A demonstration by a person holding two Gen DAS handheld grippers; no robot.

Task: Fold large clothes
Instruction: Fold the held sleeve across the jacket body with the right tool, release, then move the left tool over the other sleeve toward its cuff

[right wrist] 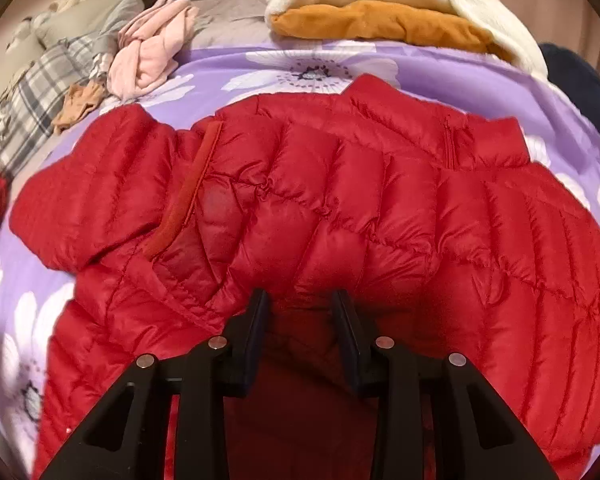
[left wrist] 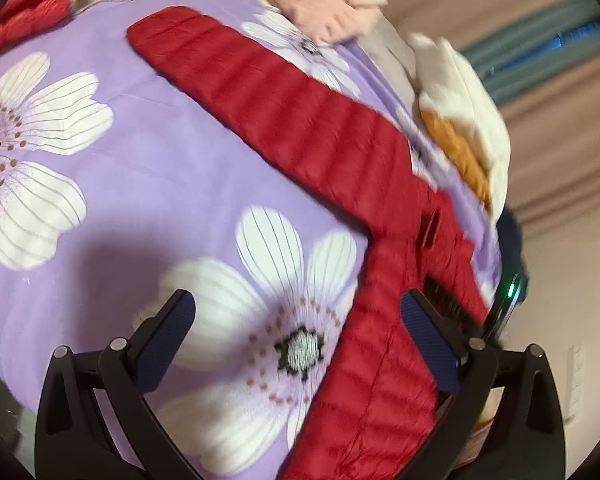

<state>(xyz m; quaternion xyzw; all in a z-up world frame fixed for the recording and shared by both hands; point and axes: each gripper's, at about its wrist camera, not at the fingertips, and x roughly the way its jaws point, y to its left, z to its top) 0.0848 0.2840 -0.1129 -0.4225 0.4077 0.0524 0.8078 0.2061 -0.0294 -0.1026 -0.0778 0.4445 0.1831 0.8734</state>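
A red quilted puffer jacket [right wrist: 340, 208] lies spread on a purple bedsheet with white flowers [right wrist: 460, 76]. In the left wrist view its long sleeve [left wrist: 284, 120] stretches diagonally across the sheet [left wrist: 148, 168]. My left gripper [left wrist: 296, 312] is open above the sheet, its right finger by the jacket's edge, holding nothing. My right gripper [right wrist: 300, 304] is close over the jacket's body, its jaws narrowly apart with red fabric bunched between them. The grip itself is not clearly visible.
A pink garment [right wrist: 148, 56], plaid cloth [right wrist: 40, 92] and a small tan item [right wrist: 80, 104] lie at the far left of the bed. A white and orange plush pile [right wrist: 380, 12] sits at the far edge. Another red item [left wrist: 32, 4] lies at top left.
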